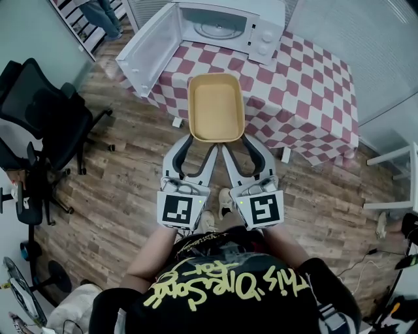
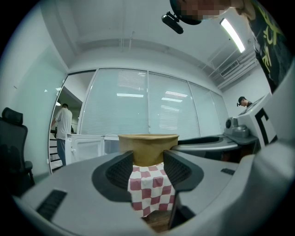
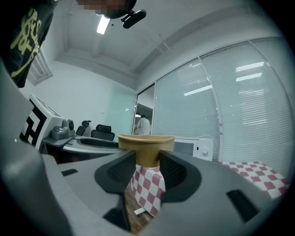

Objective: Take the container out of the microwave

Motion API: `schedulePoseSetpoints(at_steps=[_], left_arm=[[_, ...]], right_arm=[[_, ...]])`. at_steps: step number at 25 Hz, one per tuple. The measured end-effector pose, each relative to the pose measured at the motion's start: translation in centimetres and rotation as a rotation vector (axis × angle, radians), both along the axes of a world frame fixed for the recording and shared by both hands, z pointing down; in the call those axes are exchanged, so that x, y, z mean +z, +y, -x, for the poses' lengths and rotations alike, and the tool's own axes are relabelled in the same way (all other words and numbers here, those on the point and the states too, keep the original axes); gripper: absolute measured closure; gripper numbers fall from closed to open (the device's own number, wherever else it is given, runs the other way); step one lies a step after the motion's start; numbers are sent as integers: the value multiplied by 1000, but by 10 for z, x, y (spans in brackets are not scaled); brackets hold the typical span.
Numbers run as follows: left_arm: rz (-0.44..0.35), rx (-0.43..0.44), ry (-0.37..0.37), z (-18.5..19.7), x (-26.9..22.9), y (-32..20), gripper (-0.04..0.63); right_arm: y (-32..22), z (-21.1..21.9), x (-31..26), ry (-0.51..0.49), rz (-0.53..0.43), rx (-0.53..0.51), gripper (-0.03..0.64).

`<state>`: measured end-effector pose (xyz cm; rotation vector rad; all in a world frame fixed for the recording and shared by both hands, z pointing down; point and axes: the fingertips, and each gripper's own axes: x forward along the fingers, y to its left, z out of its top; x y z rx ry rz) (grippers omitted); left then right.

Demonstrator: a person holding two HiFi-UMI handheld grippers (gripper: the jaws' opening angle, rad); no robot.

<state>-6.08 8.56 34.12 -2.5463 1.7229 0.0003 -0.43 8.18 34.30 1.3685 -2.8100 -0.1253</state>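
Observation:
The container (image 1: 215, 107) is a tan, empty rectangular tub. It hangs over the near edge of the checkered table (image 1: 307, 85), in front of the white microwave (image 1: 228, 26), whose door (image 1: 149, 49) stands wide open. My left gripper (image 1: 201, 145) is shut on the tub's near left end and my right gripper (image 1: 236, 145) on its near right end. In the left gripper view the container (image 2: 148, 147) sits between the pads of the left gripper (image 2: 148, 161). The right gripper view shows the same container (image 3: 146, 148) in the right gripper (image 3: 147, 161).
A black office chair (image 1: 46, 124) stands on the wooden floor at the left. A person (image 1: 104, 16) stands by shelves at the far left. White furniture legs (image 1: 398, 176) and cables lie at the right. Glass partitions run behind the table.

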Motion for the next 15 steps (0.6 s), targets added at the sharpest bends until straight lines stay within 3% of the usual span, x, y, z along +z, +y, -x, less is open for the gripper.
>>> schedulePoseSetpoints(at_steps=[3,7,15], left_arm=[[2,0,2,-1,1,-1,386],[-9,-3,22,-2,-3,-3,385],[-12,-3,28,-3,-5,-4,385]], right_arm=[[-1,-1,3,8,-1,4,458],[-3,1,-14,-62,-61,8,460],[-4,-1,-14,-59,-50,14,462]])
